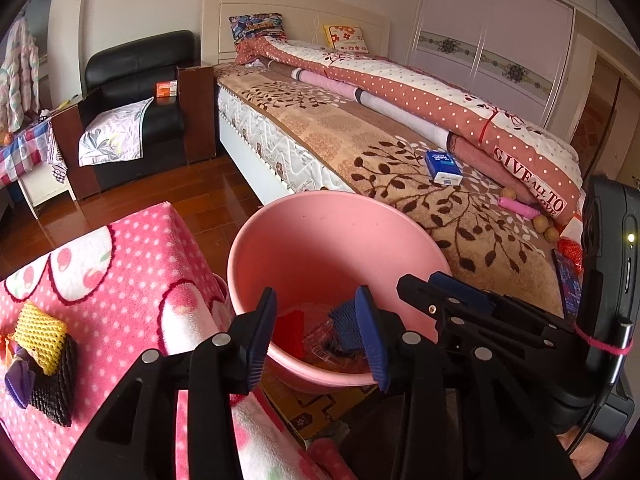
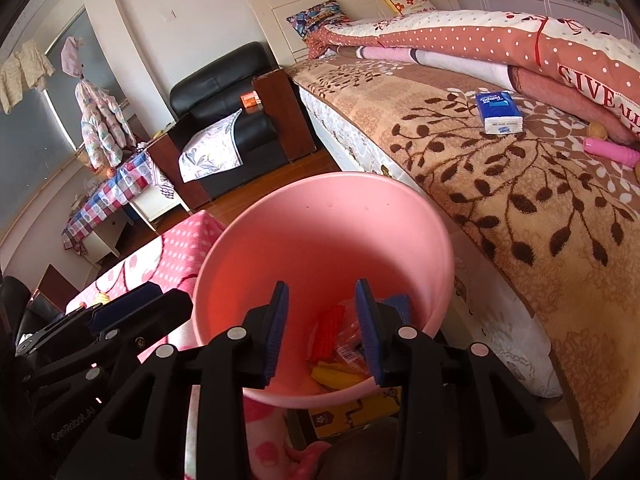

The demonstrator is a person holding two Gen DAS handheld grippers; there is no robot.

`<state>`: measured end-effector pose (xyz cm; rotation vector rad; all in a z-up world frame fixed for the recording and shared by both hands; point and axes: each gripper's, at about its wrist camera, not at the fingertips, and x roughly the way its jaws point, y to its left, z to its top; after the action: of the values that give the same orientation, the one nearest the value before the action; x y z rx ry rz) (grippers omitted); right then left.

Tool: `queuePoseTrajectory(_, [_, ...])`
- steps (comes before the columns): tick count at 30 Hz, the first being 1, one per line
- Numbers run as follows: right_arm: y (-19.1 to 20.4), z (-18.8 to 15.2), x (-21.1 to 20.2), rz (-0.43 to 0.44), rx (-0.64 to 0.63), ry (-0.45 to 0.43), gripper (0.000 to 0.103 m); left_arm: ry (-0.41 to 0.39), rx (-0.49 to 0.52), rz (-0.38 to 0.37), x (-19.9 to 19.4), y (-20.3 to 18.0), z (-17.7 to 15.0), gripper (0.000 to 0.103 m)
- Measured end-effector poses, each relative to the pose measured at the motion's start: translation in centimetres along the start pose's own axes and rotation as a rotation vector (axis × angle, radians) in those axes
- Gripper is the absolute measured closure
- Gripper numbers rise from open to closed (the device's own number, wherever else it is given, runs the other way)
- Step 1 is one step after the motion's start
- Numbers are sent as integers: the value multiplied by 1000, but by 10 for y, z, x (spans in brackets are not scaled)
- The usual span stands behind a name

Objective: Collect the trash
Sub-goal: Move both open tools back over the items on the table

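Your left tool (image 1: 320, 332) and right tool (image 2: 322, 330) both hung over the pink bucket (image 1: 280, 240), side by side, each with its jaws apart and nothing between the ribbed blue pads.

Only your left view showed the trash not yet collected: a yellow foam net (image 1: 39, 335) lying on a black foam net (image 1: 54, 390), with a purple scrap (image 1: 18, 380) touching them, all on the tabletop (image 1: 132, 280) under a fleecy pink dotted cloth, left of the bucket. The right view caught just a corner of that cloth. The left view also showed a blue net piece (image 1: 347, 326) inside the bucket, partly behind your right-hand pad.

Your right view looked deeper into the bucket: a red ribbed net (image 2: 330, 330), a clear crinkled wrapper (image 2: 350, 350) and yellow pieces (image 2: 340, 374) at the bottom, possibly peel, too shaded to tell.

The bucket was smooth plastic, round and tapering, and stood between the tabletop and the bed (image 2: 500, 200). A yellow printed carton (image 2: 352, 412) sat beneath it. On the bed's plush leaf-patterned blanket lay a blue tissue pack (image 2: 498, 114), a pink cylinder (image 2: 610, 152), and a rolled polka-dot quilt (image 2: 480, 36). A black leather armchair (image 1: 136, 76) stood beyond, on glossy wood floor.
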<state>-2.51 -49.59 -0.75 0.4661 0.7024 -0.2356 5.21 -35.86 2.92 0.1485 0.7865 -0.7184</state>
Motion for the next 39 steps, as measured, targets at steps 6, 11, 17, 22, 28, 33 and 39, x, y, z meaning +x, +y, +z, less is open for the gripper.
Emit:
queuePoseTrajectory(6, [17,-4,-13,32,-18,-17,67,-37,-12,12,-27,7,-3,60])
queuePoseTrajectory(11, [37,-10,-20,63,-47,-28,67,-62,-23,32,-48,17,-8,60])
queuePoseTrajectory(17, [64,-16,-24,100,-90,-32,67,-86,-58,64,-70,39,-17,59])
queuePoseTrajectory(22, [88,-22,-24,128,-134,-22,67,-99,-97,93,-84,61,-26,59])
queuePoseTrajectory(28, [116,-29,-18,161,-186,-7,67,-107,-133,150,-98,86,-38,59])
queuePoseTrajectory(33, [138,-36,-14,183,-229,11,67,-99,-174,186,-105,108,-51,59])
queuePoseTrajectory(39, [163,-47,-8,202,-279,38,67,-95,-222,221,-115,136,-68,59])
